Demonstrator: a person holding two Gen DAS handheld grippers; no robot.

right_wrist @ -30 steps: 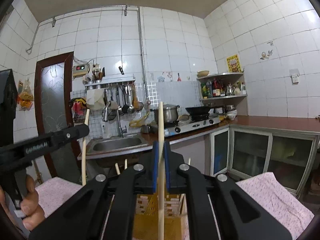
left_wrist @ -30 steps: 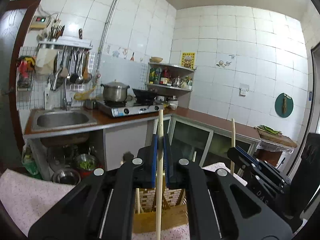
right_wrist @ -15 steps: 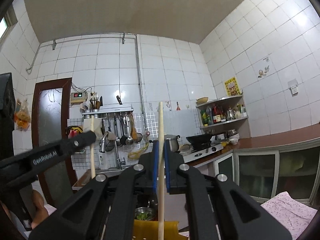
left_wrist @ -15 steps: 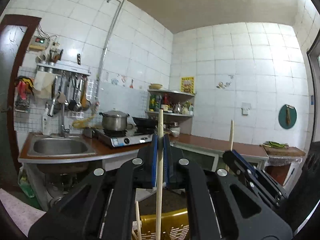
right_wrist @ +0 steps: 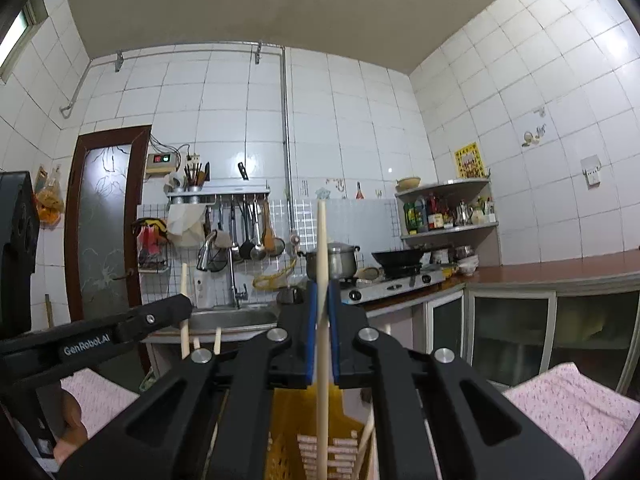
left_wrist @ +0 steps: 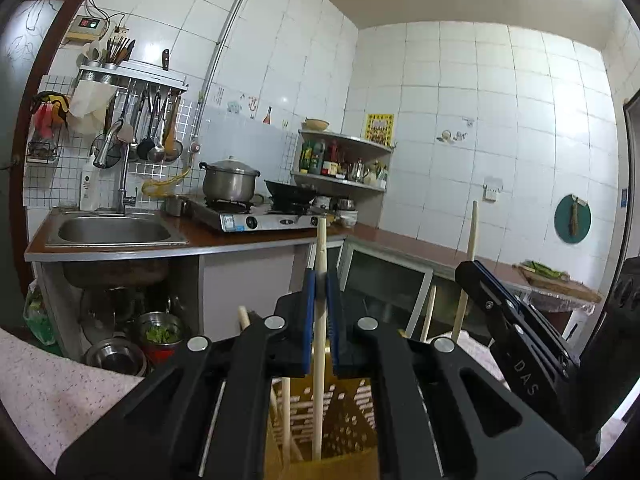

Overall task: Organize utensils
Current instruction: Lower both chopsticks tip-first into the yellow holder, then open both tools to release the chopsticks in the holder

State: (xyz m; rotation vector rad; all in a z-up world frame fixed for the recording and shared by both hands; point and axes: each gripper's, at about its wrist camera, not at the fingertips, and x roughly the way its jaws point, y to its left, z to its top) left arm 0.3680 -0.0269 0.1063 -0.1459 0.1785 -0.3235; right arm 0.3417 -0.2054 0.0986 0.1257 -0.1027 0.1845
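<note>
My left gripper point(left_wrist: 319, 280) is shut on a pale wooden chopstick point(left_wrist: 319, 352) that stands upright, its lower end inside a yellow slotted utensil holder point(left_wrist: 340, 420) just below. My right gripper point(right_wrist: 320, 292) is shut on a second upright chopstick point(right_wrist: 321, 360), which reaches down into the same yellow holder point(right_wrist: 288, 440). Other chopsticks point(left_wrist: 245, 320) stand in the holder. The right gripper point(left_wrist: 466, 270) also shows at the right of the left wrist view with its chopstick point(left_wrist: 472, 232), and the left gripper point(right_wrist: 182, 303) appears at the left of the right wrist view.
A pink speckled cloth point(left_wrist: 48, 384) covers the table under the holder. Beyond are a steel sink point(left_wrist: 112, 232), a gas stove with pot point(left_wrist: 228, 184) and wok, a corner shelf point(left_wrist: 344, 164) and hanging ladles. A hand point(right_wrist: 70, 428) grips the left tool.
Both grippers have sunk with their chopsticks. The yellow holder now rises higher in both views, and the chopsticks' lower ends reach into it.
</note>
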